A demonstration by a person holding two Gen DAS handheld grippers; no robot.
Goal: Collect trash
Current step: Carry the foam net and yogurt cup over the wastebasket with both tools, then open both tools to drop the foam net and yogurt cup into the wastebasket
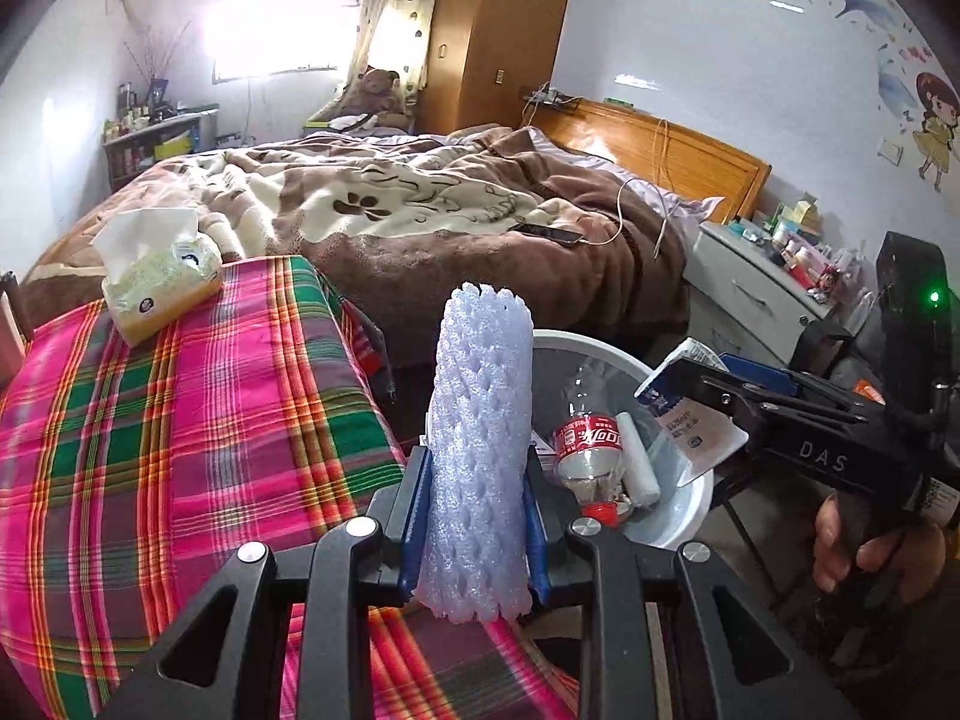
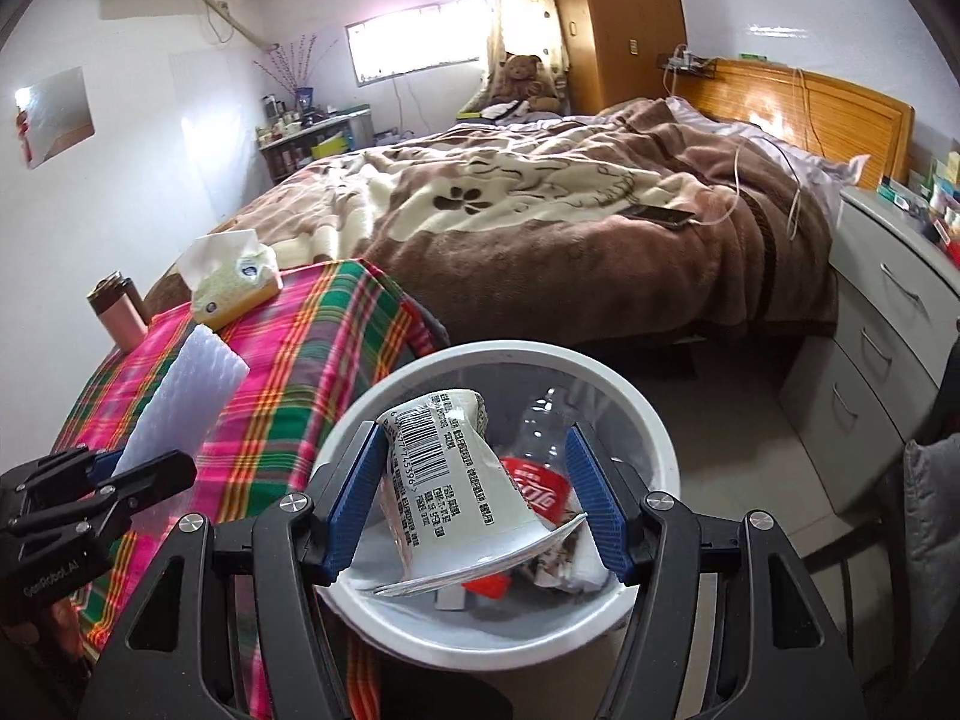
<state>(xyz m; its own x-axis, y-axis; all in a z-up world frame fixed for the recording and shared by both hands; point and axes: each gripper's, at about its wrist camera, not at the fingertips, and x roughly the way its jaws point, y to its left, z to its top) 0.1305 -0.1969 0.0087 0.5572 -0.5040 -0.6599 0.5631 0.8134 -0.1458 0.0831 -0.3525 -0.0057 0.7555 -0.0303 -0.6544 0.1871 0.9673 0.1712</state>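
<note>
My left gripper point(image 1: 477, 516) is clamped on a white foam net sleeve point(image 1: 480, 450), which stands upright between the blue pads and rises well above the fingertips. It sits over the right edge of the plaid-covered table point(image 1: 180, 420), just beside the white trash bin point(image 1: 690, 510).

My right gripper point(image 2: 474, 492) hangs directly over the bin point(image 2: 510, 630). Its jaws are spread wide, and a crumpled white paper cup point(image 2: 456, 480) with a barcode lies between them, leaning against the left pad; the right pad point(image 2: 594, 498) stands clear of it. I cannot tell whether the cup is resting on the trash below or only on that pad. In the left wrist view the same gripper point(image 1: 690, 384) reaches across the bin rim with the cup point(image 1: 696, 420) at its tip.

Inside the bin I see a clear plastic bottle point(image 1: 585, 438) with a red label lying on its side, a small white roll point(image 1: 639, 462) beside it, and some crumpled scraps underneath.

On the far corner of the table sits a yellow tissue box point(image 1: 162, 276), and near the left edge a pink flask point(image 2: 117, 315). Beyond the table is the bed point(image 1: 450, 210) with a brown blanket, carrying a phone point(image 1: 549, 233) on a charging cable. A white drawer unit point(image 2: 888, 348) stands to the right of the bin.
</note>
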